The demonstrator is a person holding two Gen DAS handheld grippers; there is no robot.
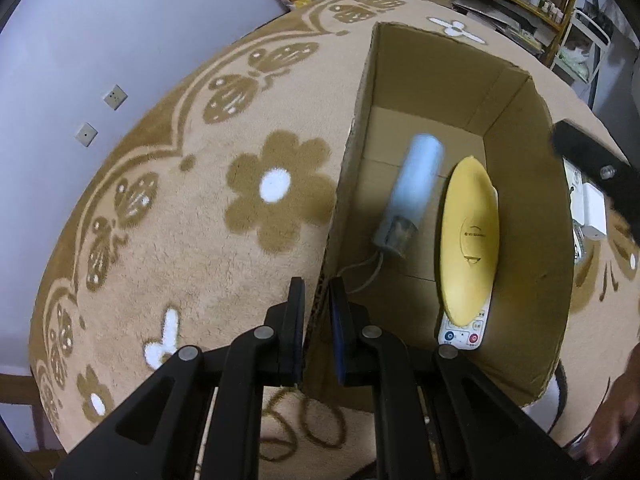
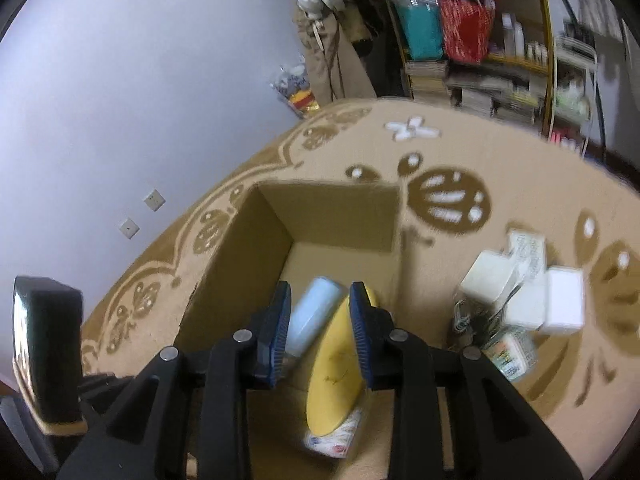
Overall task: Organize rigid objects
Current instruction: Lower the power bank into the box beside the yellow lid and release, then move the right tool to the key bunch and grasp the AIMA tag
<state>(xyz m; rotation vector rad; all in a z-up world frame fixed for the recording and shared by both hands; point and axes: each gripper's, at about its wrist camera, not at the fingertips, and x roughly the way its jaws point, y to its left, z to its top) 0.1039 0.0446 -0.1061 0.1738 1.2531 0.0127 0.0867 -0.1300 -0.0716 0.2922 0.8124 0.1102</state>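
Observation:
An open cardboard box (image 1: 520,168) stands on a beige flowered blanket. Inside lie a pale blue cylinder with a grey cap and cord (image 1: 416,188), blurred, and a yellow oval device (image 1: 472,240) on a white remote (image 1: 464,332). My left gripper (image 1: 318,292) is shut on the box's left wall near its front corner. My right gripper (image 2: 320,300) is open and empty above the box, over the blue cylinder (image 2: 312,312) and yellow device (image 2: 336,376). The box wall (image 2: 240,264) shows below it.
White boxes and small packages (image 2: 520,292) lie on the blanket right of the box; some show in the left wrist view (image 1: 592,208). The right gripper's body (image 1: 592,160) hangs over the box's right wall. Cluttered shelves (image 2: 480,40) stand behind. A wall is at left.

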